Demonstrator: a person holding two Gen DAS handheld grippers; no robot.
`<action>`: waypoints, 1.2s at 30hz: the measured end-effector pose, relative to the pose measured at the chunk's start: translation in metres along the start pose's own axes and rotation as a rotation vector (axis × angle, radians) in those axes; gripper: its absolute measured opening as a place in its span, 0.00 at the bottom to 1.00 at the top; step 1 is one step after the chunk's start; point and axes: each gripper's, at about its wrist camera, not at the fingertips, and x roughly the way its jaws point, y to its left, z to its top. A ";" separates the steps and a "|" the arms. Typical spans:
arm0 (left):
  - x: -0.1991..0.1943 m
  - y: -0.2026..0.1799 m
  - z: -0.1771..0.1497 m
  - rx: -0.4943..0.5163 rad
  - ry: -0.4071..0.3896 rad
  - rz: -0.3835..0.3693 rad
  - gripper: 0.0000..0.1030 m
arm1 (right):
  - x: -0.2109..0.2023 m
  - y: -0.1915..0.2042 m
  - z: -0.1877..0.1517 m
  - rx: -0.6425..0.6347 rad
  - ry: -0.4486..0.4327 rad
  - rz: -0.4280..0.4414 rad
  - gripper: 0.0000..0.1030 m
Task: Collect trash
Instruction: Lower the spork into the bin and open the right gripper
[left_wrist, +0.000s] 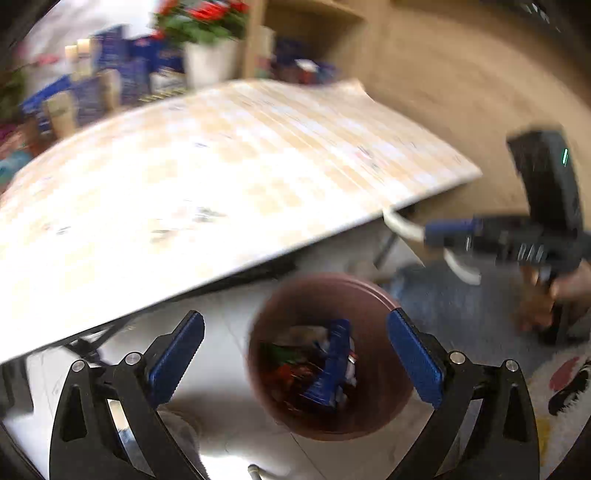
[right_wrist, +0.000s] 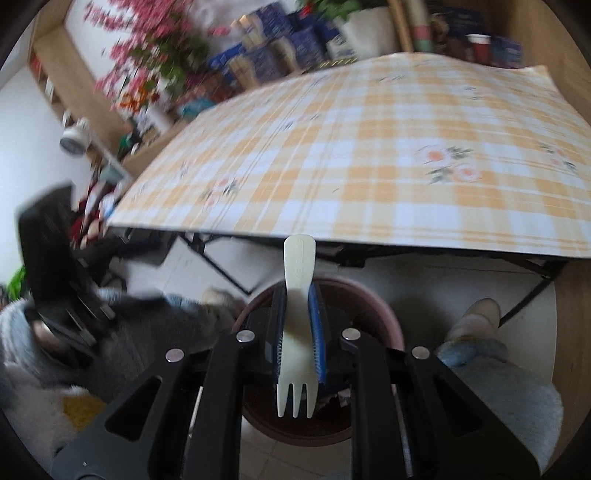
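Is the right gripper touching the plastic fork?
Touching. The right wrist view shows the right gripper clamping the plastic fork between both blue pads.

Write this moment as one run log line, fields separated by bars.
left gripper: open, empty | right gripper: shut on white plastic fork | round brown trash bin: below, holds wrappers

The left gripper (left_wrist: 295, 354) has black plastic arms with triangular cut-outs, round silver screws at the joints, and blue pads (left_wrist: 177, 363) with a toothed edge. The right gripper (right_wrist: 299, 332) has the same black arms, the same silver screws and blue ribbed pads (right_wrist: 317, 332). Seen from the left wrist camera, its body is black with a blue part and a small green light. The person wears grey fluffy sleeves, blue jeans and beige slippers (right_wrist: 476, 317).
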 end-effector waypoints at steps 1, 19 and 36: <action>-0.009 0.007 -0.001 -0.022 -0.025 0.023 0.94 | 0.009 0.007 0.000 -0.020 0.025 0.009 0.16; -0.052 0.045 -0.032 -0.185 -0.211 0.225 0.94 | 0.187 0.049 -0.037 -0.155 0.389 -0.091 0.16; -0.036 0.049 -0.033 -0.198 -0.157 0.207 0.94 | 0.203 0.021 -0.058 -0.115 0.483 -0.213 0.17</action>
